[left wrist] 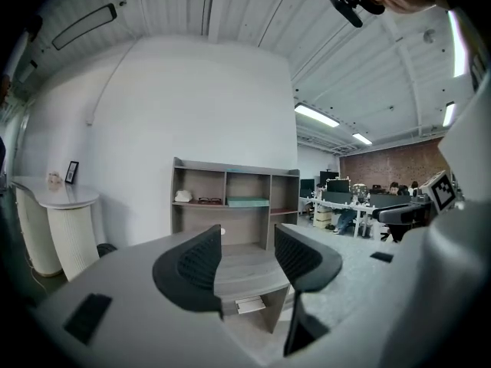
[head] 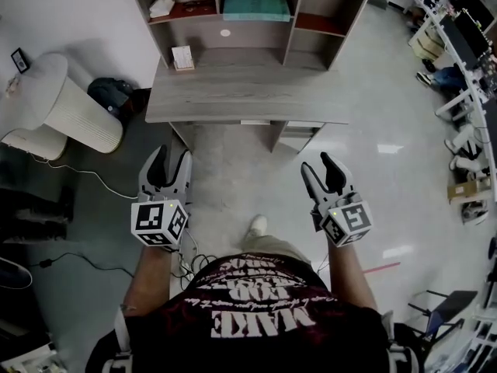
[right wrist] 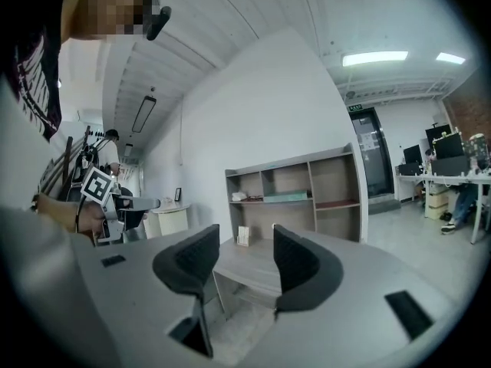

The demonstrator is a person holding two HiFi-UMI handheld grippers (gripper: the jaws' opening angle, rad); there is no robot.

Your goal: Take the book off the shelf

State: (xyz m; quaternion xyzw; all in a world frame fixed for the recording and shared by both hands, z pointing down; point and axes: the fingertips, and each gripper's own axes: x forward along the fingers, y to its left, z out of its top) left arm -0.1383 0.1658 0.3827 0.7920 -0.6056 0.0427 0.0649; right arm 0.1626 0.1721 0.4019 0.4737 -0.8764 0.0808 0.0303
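The person's shirt fills six o'clock. Toward twelve stands the desk with the shelf on it, and the teal book lies flat in the shelf's middle upper compartment. The left gripper at eight and the right gripper at four are both released, jaws apart on nothing, well apart from the book.

- Grey wooden shelf unit: top was cut off by head view's upper edge.
- Flat teal book, mid compartment: cover print was too small to read.
- Small white lump, left compartment: too small to ID.
- Pale upright card on grey wooden desk: print was illegible.
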